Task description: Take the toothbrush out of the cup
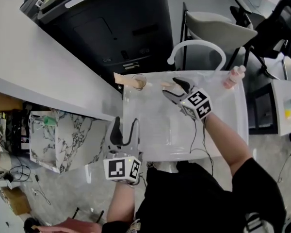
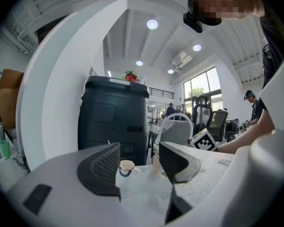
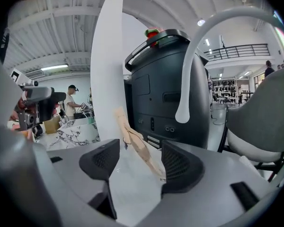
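Jaws apart on right gripper [image 3: 139, 146], toothbrush [image 3: 127, 129] btm hidden behind one.

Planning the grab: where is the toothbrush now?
Head view, basin's far edge: toothbrush rests in the cup, near end at the right gripper.

Left gripper [image 1: 126, 126], jaws apart and aimed nearly level, left forearm [image 1: 120, 200] trailing behind its fingers; right gripper [image 1: 176, 89], jaws wide apart, tipped slightly downward, right forearm [image 1: 224, 136] outstretched behind.
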Action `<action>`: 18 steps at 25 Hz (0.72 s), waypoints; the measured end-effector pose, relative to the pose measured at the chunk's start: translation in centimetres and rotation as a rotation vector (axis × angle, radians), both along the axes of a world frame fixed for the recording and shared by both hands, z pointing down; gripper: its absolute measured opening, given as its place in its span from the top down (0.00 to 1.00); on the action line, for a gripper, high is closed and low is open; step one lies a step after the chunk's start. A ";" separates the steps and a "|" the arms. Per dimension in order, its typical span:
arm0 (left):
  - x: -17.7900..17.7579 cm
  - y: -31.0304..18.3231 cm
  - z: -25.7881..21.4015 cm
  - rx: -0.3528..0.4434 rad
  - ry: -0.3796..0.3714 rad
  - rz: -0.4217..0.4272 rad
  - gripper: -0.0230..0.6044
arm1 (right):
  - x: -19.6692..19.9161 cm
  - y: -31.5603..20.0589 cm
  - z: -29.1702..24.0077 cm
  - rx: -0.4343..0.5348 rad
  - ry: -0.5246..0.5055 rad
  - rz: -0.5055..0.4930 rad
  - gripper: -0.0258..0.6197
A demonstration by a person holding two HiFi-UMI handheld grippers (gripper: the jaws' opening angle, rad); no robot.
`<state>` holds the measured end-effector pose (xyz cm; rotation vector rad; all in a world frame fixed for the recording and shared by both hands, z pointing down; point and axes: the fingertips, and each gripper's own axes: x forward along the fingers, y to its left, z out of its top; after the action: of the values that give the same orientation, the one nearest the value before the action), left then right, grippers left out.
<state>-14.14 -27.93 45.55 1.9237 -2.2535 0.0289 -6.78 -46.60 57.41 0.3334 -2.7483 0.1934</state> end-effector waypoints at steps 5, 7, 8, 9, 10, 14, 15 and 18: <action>-0.2 0.3 0.5 -0.019 -0.002 -0.030 0.58 | -0.8 -1.1 2.4 -0.012 0.036 -0.020 0.55; -0.4 0.5 0.7 -0.028 0.000 -0.043 0.58 | -1.1 -1.2 3.2 -0.012 0.052 -0.028 0.57; -0.5 0.5 0.7 -0.031 0.001 -0.050 0.58 | -1.3 -1.3 3.5 -0.012 0.059 -0.034 0.58; -0.6 0.6 0.8 -0.034 0.002 -0.056 0.58 | -1.5 -1.3 3.9 -0.010 0.065 -0.041 0.59; -0.7 0.6 0.9 -0.037 0.004 -0.061 0.58 | -1.7 -1.4 4.2 -0.007 0.069 -0.047 0.60; -0.9 0.9 1.2 -0.045 0.008 -0.077 0.58 | -2.2 -1.7 5.1 0.006 0.084 -0.060 0.64; -1.0 1.0 1.4 -0.047 0.009 -0.082 0.58 | -2.3 -1.8 5.4 0.008 0.089 -0.061 0.65; -1.1 1.2 1.7 -0.054 0.010 -0.093 0.58 | -2.4 -2.2 5.9 0.011 0.098 -0.062 0.73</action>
<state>-15.27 -26.75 47.20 1.7865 -2.3083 0.0660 -9.19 -48.82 63.36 0.2531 -2.6598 0.1414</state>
